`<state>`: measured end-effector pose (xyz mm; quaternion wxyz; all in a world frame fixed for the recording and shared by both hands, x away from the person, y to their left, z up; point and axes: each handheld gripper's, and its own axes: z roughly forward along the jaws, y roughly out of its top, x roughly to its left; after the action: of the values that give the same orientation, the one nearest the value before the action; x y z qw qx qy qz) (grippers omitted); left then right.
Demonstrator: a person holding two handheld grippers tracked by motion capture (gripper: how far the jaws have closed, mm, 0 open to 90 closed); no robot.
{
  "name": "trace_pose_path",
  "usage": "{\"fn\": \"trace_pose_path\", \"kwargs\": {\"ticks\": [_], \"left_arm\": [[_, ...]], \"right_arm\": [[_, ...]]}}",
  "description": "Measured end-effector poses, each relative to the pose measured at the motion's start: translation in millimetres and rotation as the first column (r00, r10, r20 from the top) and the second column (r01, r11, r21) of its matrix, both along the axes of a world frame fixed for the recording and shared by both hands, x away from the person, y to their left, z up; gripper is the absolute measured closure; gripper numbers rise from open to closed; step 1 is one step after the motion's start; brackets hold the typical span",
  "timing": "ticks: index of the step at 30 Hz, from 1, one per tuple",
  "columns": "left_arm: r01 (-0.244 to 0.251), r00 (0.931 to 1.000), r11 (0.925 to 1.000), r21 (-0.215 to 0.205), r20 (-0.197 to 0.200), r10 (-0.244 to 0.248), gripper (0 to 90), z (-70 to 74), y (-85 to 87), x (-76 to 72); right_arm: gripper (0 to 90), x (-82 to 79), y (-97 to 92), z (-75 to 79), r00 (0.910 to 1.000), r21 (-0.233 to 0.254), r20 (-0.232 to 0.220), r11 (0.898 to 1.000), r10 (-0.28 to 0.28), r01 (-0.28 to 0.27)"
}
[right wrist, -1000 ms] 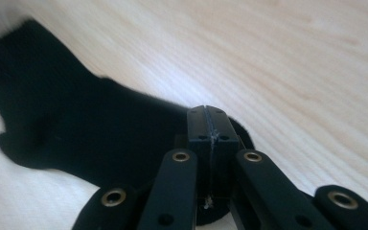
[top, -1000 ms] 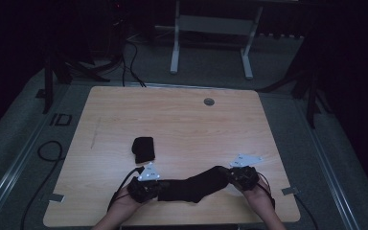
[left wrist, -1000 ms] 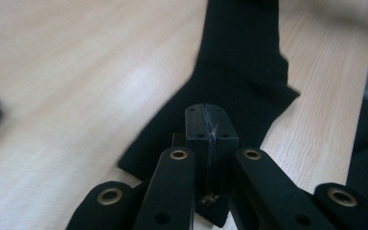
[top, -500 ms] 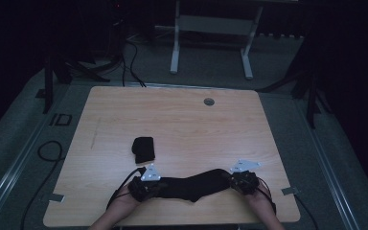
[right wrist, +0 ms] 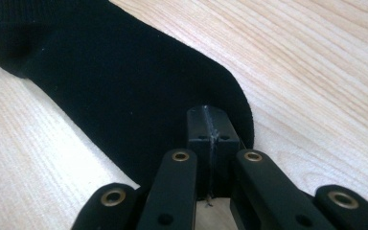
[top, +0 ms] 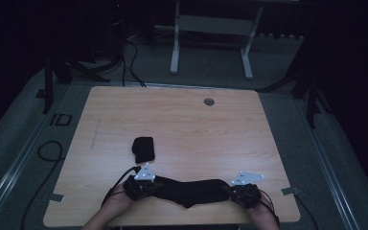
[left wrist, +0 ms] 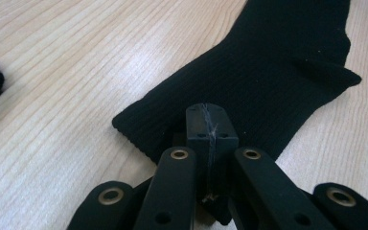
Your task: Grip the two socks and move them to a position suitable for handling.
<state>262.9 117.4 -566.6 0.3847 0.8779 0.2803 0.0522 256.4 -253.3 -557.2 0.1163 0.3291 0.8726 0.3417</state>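
Sock [top: 191,190]: long axis 9-to-3 on table [top: 182,124]; left gripper [top: 141,188] clamps cuff, right gripper [top: 242,194] clamps toe.

A light wooden table [top: 182,120] carries a stretched black sock [top: 191,190] along the lower edge and a folded black sock [top: 143,148] left of centre.
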Motion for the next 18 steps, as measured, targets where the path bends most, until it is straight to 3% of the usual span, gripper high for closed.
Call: {"fn": "trace_pose_path", "kwargs": {"ticks": [4,10,12,15,18], "left_arm": [[0.003,1.0000,1.0000,0.007,-0.006,-0.003,90.0,0.7,0.8,-0.8],[-0.007,0.9998,0.9998,-0.019,-0.020,0.007,89.9,2.1,2.8,-1.6],[-0.019,0.9998,0.9989,-0.042,0.003,0.019,86.3,6.1,6.5,-4.4],[-0.046,0.9980,0.9956,-0.081,0.040,0.049,74.0,13.4,16.5,-9.2],[-0.100,0.9894,0.9874,-0.123,0.093,0.112,66.4,18.9,32.7,-13.8]], "right_arm": [[89.5,1.3,0.6,0.2,1.0000,0.002,-0.007,1.000,0.004,-0.004],[88.0,2.7,2.1,4.1,0.9994,0.026,-0.036,1.000,0.001,0.000],[86.2,1.7,5.8,13.0,0.9998,0.042,-0.014,0.999,0.014,-0.014],[83.7,5.4,15.8,30.5,0.9976,0.068,0.041,0.996,0.055,-0.058],[75.4,17.1,31.7,45.1,0.9899,0.092,0.083,0.988,0.115,-0.122]]}}
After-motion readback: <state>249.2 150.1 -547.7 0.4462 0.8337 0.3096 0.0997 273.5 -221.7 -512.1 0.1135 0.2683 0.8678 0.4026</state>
